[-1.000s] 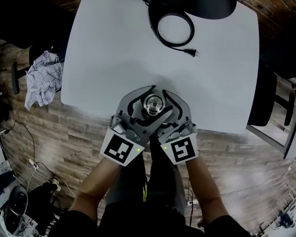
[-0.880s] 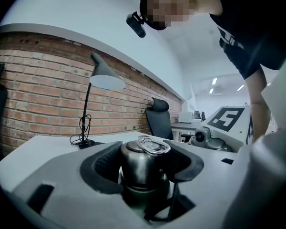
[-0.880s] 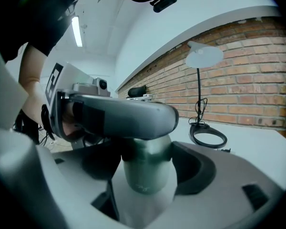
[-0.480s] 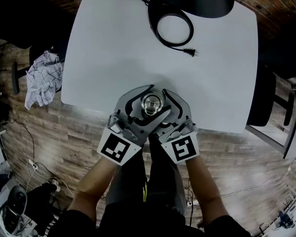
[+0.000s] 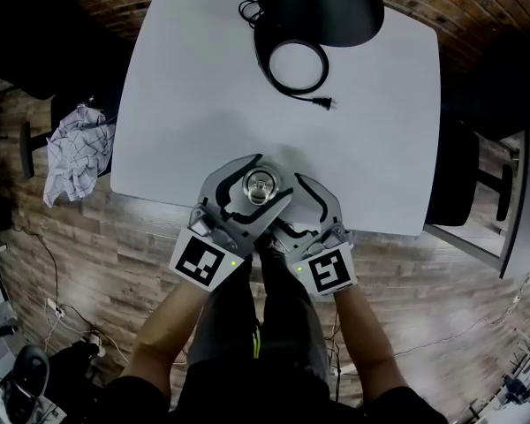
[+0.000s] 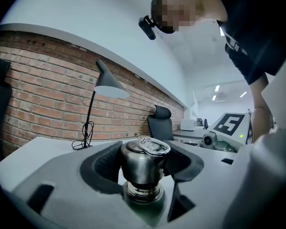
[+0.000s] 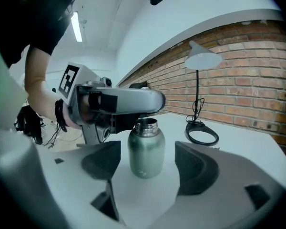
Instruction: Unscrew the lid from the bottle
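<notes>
Squeezing the left gripper shut on the steel lid, pressing a pad into each side so as to be turning it without slipping. Holding that gripper nearly level, reaching in from the near left over the neck. Showing bare thread rings just under the lid, so probably nearing the end of the unscrewing, though not telling whether the lid is lifting clear. Keeping the right gripper spread wide, straddling the bottle with a gap on either side, touching nothing, perhaps waiting to steady the body. Leaving the bottle standing upright close to the near edge of the white table, well apart from the lamp at the far side.
</notes>
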Demonstrator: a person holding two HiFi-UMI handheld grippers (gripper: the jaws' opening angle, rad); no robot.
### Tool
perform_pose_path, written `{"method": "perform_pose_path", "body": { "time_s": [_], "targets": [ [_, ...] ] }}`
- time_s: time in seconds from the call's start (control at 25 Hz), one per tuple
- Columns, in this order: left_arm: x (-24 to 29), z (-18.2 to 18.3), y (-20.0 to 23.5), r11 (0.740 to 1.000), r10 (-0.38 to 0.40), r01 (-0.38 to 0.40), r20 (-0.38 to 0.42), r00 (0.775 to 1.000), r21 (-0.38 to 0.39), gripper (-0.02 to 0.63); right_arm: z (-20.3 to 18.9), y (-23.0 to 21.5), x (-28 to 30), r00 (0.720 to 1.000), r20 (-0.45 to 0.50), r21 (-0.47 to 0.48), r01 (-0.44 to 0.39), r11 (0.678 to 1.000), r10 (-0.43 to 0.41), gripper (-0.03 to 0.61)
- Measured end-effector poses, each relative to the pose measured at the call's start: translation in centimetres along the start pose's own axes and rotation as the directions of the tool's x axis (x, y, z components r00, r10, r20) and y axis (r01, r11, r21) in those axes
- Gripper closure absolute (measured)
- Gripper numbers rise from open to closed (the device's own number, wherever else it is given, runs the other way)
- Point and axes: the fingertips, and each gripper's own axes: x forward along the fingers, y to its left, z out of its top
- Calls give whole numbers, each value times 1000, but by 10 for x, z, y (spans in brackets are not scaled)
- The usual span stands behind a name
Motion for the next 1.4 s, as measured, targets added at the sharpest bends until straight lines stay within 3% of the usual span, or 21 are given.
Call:
{"method": "perform_pose_path", "body": {
  "time_s": [0.2, 0.4, 0.44, 0.52, 0.68, 1.12, 1.4],
  "targets": [
    [-6, 21, 3, 997, 44, -43, 19, 999, -59, 345, 7, -7, -26, 998, -36, -14, 56, 998, -57, 242],
    [-16, 49, 2, 997, 57, -54, 57, 997, -50, 345, 14, -5, -53, 994, -51, -7, 100, 995, -100, 245],
    [-18, 54, 1, 997, 60, -57, 61, 996, -44, 345, 16, -5, -59, 993, -51, -9, 110, 994, -110, 275],
    [-24, 66, 1, 997, 67, -65, 68, 995, -28, 345, 21, -4, -71, 991, -46, -18, 129, 992, -129, 468],
    [-39, 87, 3, 996, 87, -87, 77, 993, -6, 345, 42, -7, -87, 984, -21, -20, 177, 984, -178, 529],
    [-85, 132, 14, 987, 161, -162, 100, 982, 8, 345, 94, -32, -121, 948, 14, 21, 317, 948, -317, 565],
    [-115, 172, 34, 972, 203, -218, 153, 967, 84, 345, 133, -54, -153, 917, 87, 55, 386, 921, -390, 565]
  ]
}}
